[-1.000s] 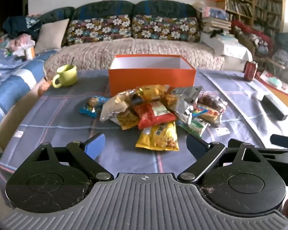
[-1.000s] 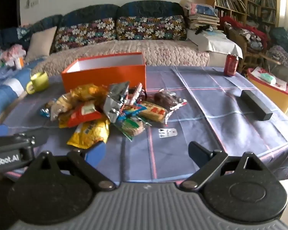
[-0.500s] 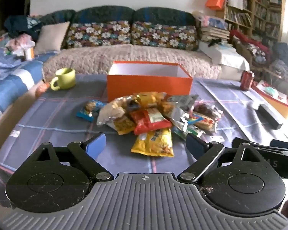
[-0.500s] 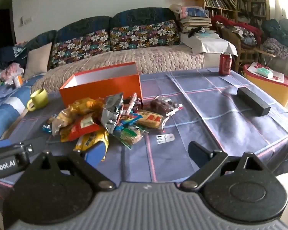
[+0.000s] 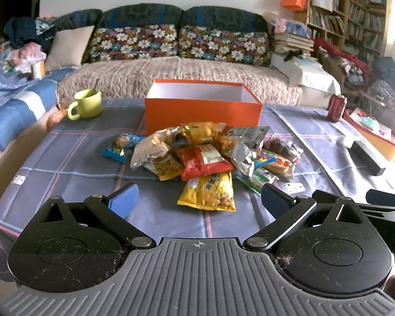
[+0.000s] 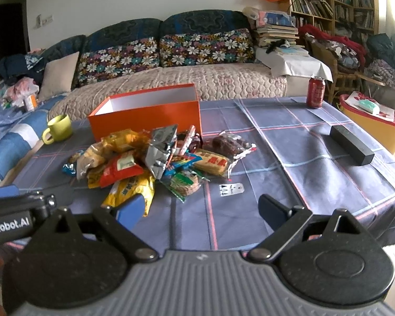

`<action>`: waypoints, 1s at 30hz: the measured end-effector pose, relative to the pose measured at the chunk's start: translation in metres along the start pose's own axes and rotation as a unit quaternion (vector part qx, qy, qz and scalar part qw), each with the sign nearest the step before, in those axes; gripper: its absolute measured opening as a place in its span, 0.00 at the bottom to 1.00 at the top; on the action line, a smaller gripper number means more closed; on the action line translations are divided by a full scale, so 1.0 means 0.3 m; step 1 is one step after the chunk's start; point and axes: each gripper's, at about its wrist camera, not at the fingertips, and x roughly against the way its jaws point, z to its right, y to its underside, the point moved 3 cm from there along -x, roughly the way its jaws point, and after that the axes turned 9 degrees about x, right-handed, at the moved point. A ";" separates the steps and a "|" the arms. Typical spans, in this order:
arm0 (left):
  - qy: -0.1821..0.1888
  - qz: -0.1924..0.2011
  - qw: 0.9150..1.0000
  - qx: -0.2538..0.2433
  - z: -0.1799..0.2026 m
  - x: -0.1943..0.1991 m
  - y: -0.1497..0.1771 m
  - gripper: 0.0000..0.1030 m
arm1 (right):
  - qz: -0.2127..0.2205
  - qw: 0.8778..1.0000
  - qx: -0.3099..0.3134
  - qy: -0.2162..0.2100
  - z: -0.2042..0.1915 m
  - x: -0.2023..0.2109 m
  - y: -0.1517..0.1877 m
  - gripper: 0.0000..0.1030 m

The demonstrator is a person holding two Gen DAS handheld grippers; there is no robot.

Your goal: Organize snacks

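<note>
- left gripper point(image 5: 199, 200): held low over the near edge of the table, jaws opening, nothing between the pads; only checked cloth shows in the gap.
- right gripper point(image 6: 194, 208): jaws spread wide, released, nothing grasped; the left blue pad overlaps the near corner of a yellow packet in the right wrist view, contact cannot be told.
- snack pile point(image 5: 210, 155): loose heap of packets on the blue checked tablecloth point(image 5: 65, 163), mid-table, just in front of the box.
- orange box point(image 5: 202, 110): open top, white inside, no snacks seen in it; stands behind the pile, touching or nearly touching its far packets.
- yellow packet point(image 5: 210, 192): nearest item of the heap to the left gripper, lying flat, partly under a red packet point(image 5: 205, 160).
- blue packet point(image 5: 121, 146): lies a little apart at the pile's left side.
- green mug point(image 5: 85, 104): left of the box, near the table edge.
- red can point(image 6: 316, 92): far right of the table, well apart from the snacks.
- black bar point(image 6: 351, 148): on the cloth, right side.
</note>
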 end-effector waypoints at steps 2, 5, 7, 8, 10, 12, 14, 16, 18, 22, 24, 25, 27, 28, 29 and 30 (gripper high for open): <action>-0.001 0.001 1.000 -0.001 0.000 -0.001 0.001 0.72 | -0.003 1.000 0.001 0.001 -0.003 -0.003 0.001 0.91; -0.002 0.000 1.000 -0.004 -0.002 -0.003 0.005 0.73 | -0.006 1.000 -0.001 0.001 -0.003 -0.005 0.004 0.91; -0.002 -0.003 1.000 -0.004 -0.002 -0.007 0.008 0.73 | -0.005 1.000 -0.002 0.001 -0.002 -0.004 0.003 0.91; -0.002 -0.004 1.000 -0.005 -0.002 -0.009 0.009 0.73 | -0.005 1.000 -0.001 0.001 -0.001 -0.004 0.003 0.91; -0.003 -0.006 1.000 -0.005 -0.001 -0.013 0.013 0.73 | -0.005 1.000 -0.001 0.002 0.000 -0.003 0.004 0.91; -0.004 -0.008 1.000 -0.006 0.001 -0.014 0.014 0.73 | -0.006 1.000 -0.002 0.002 0.002 -0.003 0.005 0.91; -0.005 -0.010 1.000 -0.007 0.002 -0.017 0.016 0.73 | -0.008 1.000 -0.003 0.002 0.006 -0.003 0.007 0.91; -0.006 -0.012 1.000 -0.008 0.004 -0.018 0.015 0.73 | -0.009 1.000 -0.004 0.002 0.008 -0.003 0.008 0.91; -0.007 -0.012 1.000 -0.009 0.006 -0.019 0.017 0.73 | -0.011 1.000 -0.004 0.002 0.011 -0.005 0.008 0.91; -0.007 -0.013 1.000 -0.010 0.007 -0.021 0.020 0.73 | -0.012 1.000 -0.005 0.002 0.014 -0.007 0.008 0.91; -0.007 -0.013 1.000 -0.011 0.008 -0.020 0.021 0.73 | -0.014 1.000 -0.008 0.000 0.014 -0.010 0.009 0.91; -0.008 -0.012 1.000 -0.012 0.008 -0.021 0.021 0.73 | -0.015 1.000 -0.008 -0.001 0.013 -0.013 0.010 0.91; -0.010 -0.011 1.000 -0.013 0.009 -0.021 0.021 0.73 | -0.017 1.000 -0.007 -0.001 0.011 -0.015 0.011 0.91; -0.010 -0.011 1.000 -0.013 0.008 -0.021 0.020 0.74 | -0.017 1.000 -0.006 -0.001 0.010 -0.016 0.011 0.91; -0.009 -0.011 1.000 -0.013 0.009 -0.021 0.020 0.74 | -0.016 1.000 -0.006 -0.001 0.009 -0.016 0.011 0.91; -0.010 -0.012 1.000 -0.013 0.009 -0.021 0.020 0.74 | -0.016 1.000 -0.006 -0.001 0.008 -0.016 0.011 0.91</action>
